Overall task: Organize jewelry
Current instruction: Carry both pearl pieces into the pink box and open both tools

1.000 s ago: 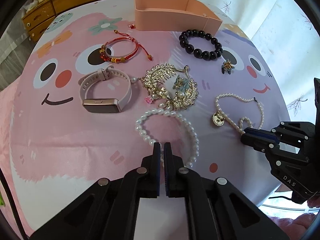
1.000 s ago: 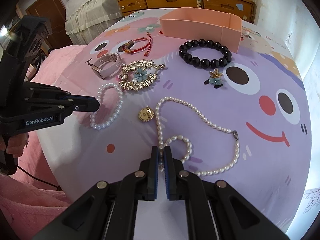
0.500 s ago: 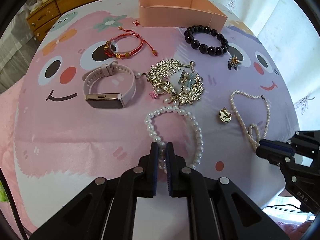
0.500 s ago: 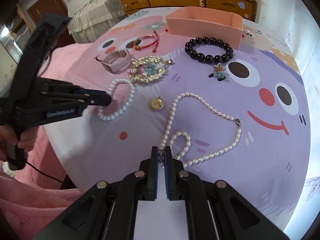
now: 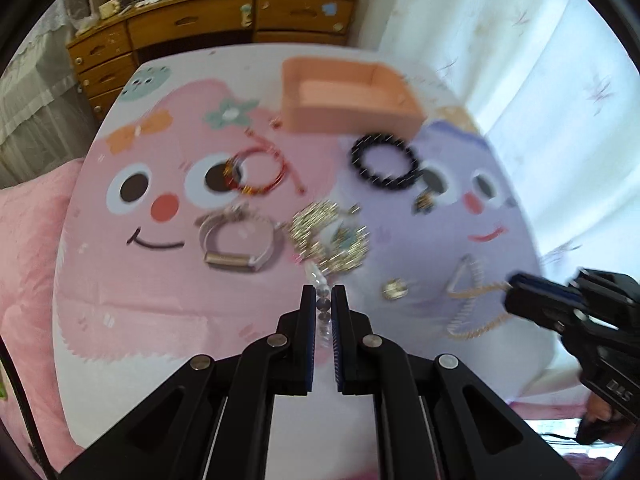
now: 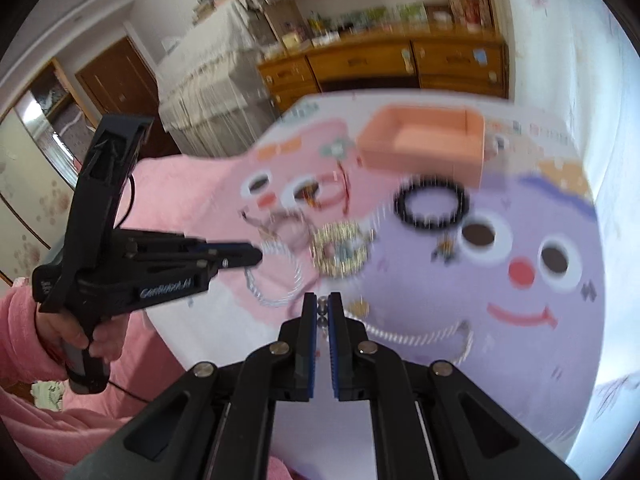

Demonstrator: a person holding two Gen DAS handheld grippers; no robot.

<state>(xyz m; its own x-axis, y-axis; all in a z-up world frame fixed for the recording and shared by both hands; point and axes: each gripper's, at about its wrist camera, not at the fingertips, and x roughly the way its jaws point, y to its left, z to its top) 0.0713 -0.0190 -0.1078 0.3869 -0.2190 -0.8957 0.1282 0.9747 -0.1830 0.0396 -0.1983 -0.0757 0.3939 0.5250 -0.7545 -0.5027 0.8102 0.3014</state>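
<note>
Jewelry lies spread over a round table (image 5: 100,320) with a cartoon-face cloth, pink on one half, purple on the other. Both views are motion-blurred.

Largest first: peach tray (image 5: 348,98) at the far edge, open top; I can't see anything in it. Near its front wall, on the purple side, sits a black bead bracelet (image 5: 384,164). Red cord bracelet (image 5: 260,172) rests over a printed eye on the pink side. Closer in, a pink watch (image 5: 236,242) lies just beside a gold comb (image 5: 330,240); whether they touch, can't tell through the blur. Small flower brooch (image 5: 423,201) sits between the black bracelet and the printed smile. Gold pendant (image 5: 394,289) lies alone, close in on the purple half.

Left gripper (image 5: 323,304): fingers clamped on a pearl bracelet (image 5: 318,280), beads pinched between the pads. In the right view the loop (image 6: 276,276) hangs off that gripper's tips (image 6: 256,256), looking clear of the cloth.

Right gripper (image 6: 322,310): pads closed on a pearl necklace (image 6: 420,334), a bead or two visible in the gap. The strand trails from the tips out to the right across the purple half. In the left view the same gripper (image 5: 514,288) holds the necklace (image 5: 468,292) stretched into taut, angular lines; how much of it rests on the cloth, can't tell.
</note>
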